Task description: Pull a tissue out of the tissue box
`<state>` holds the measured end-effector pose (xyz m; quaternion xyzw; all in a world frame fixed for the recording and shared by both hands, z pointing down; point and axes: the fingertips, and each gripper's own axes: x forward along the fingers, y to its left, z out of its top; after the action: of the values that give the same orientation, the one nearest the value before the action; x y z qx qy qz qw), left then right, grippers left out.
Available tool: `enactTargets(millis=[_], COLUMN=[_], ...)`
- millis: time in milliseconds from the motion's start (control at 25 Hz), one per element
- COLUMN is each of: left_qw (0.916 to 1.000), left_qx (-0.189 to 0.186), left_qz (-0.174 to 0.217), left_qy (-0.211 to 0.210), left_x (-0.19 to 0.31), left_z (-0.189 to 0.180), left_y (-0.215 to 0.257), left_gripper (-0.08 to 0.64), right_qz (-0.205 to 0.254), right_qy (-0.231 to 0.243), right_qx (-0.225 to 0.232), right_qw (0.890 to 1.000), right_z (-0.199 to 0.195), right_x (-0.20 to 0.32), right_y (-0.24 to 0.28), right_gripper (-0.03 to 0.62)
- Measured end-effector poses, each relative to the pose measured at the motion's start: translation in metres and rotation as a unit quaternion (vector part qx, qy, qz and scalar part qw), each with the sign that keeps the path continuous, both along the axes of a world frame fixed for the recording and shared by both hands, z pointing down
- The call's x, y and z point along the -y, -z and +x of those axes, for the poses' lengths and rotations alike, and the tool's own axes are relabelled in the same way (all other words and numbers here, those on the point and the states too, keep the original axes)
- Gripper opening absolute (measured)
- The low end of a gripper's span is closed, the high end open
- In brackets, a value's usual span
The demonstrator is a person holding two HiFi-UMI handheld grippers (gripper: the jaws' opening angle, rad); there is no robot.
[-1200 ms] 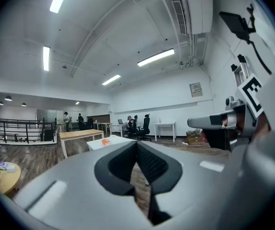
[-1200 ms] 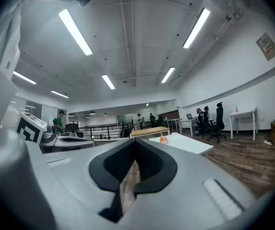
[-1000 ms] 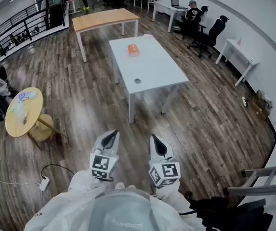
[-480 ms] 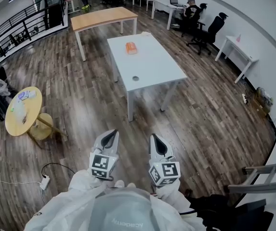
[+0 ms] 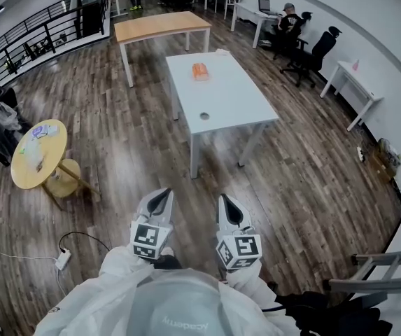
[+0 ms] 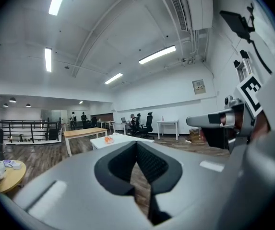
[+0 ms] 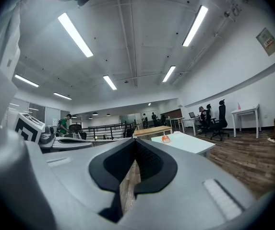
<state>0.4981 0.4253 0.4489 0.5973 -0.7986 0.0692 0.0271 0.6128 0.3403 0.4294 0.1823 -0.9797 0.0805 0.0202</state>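
An orange tissue box (image 5: 200,71) lies on the far half of a white table (image 5: 231,107), well ahead of me. It also shows small and distant as an orange tissue box (image 6: 108,139) in the left gripper view and an orange tissue box (image 7: 165,139) in the right gripper view. My left gripper (image 5: 159,200) and right gripper (image 5: 229,206) are held side by side close to my body, over the wooden floor. Both have their jaws shut with nothing between them. The left gripper (image 6: 137,147) and right gripper (image 7: 134,145) point about level toward the table.
A wooden-topped table (image 5: 161,26) stands beyond the white one. A round yellow table (image 5: 38,154) with small items is at the left, a power strip and cable (image 5: 63,259) on the floor near me. A person sits at desks (image 5: 285,24) at the far right; a railing (image 5: 39,37) runs along the far left.
The head view has shifted a little, so the tables sit slightly lower and more to the right in the picture. Both grippers have kept their place and stayed shut.
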Motion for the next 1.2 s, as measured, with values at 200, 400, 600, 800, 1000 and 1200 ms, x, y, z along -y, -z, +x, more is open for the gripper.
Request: enactTargets(millis=[200,400,600,800,1000,1200], left_qw=[0.9998,0.9998,0.9997,0.9999,1.0000,0.9999], left_qx=[-0.001,-0.001,0.000,-0.002,-0.008,-0.013], left_qz=[0.008,0.014,0.022,0.016,0.005,-0.002], left_qy=[0.016,0.016,0.010,0.002,-0.002,0.000], left_x=[0.001,0.015,0.042,0.070,0.088,0.106], left_z=[-0.019,-0.045,-0.088,-0.142,-0.193,-0.245], left_y=[-0.002,-0.007,-0.008,-0.009,-0.009,-0.013], left_gripper=[0.000,0.000,0.000,0.000,0.000,0.000], right_qz=[0.008,0.010,0.017,0.014,0.004,0.003], right_qy=[0.010,0.013,0.007,-0.002,-0.006,-0.010], right_qx=[0.005,0.004,0.005,0.004,-0.003,-0.011], right_qw=[1.000,1.000,1.000,1.000,1.000,1.000], right_z=[-0.017,-0.044,-0.088,-0.142,-0.194,-0.244], right_x=[0.005,0.018,0.042,0.068,0.085,0.106], right_y=[0.004,-0.002,-0.004,-0.003,-0.005,-0.008], right_gripper=[0.002,0.002,0.002,0.002,0.002,0.002])
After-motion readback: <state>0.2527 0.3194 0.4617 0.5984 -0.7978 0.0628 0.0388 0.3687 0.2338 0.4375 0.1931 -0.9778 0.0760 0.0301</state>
